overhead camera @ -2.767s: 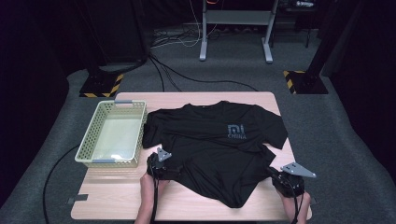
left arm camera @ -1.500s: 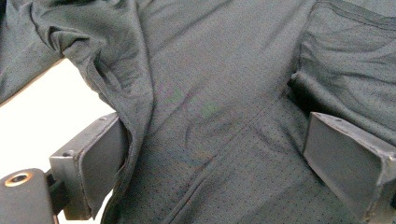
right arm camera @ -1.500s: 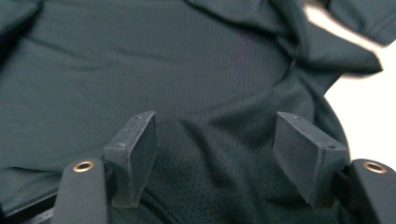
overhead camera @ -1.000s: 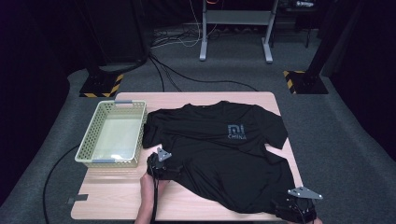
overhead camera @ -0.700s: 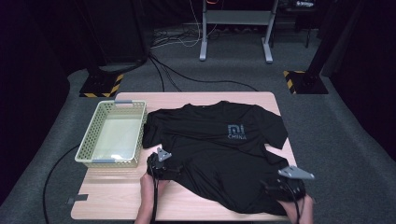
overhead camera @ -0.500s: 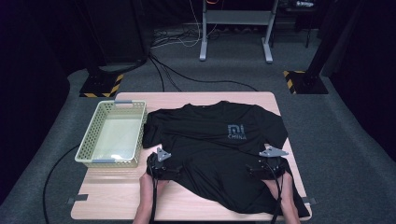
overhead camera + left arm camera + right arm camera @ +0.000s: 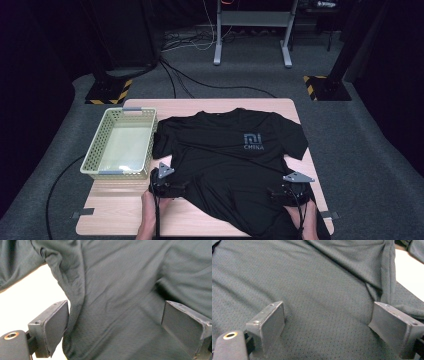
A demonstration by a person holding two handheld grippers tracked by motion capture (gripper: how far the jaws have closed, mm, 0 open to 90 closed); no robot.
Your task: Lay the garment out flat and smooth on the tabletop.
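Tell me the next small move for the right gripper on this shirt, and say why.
Probably close the right gripper on the black T-shirt below it: its jaws stand wide open over flat fabric, pinching nothing, while the left gripper sits at the opposite side edge.

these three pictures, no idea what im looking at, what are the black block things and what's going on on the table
No robot here: a person holds a handheld two-jaw gripper in each hand. The high view looks down on a wooden table from the person's side; the left gripper and right gripper come in at the bottom. The other two pictures come from a camera riding on each gripper, and the black blocks are its own jaws. A black T-shirt lies spread on the table, its lower part rumpled, beside a pale green basket. Both grippers sit at the shirt's lower part, jaws wide apart with cloth between them, pinching nothing yet.
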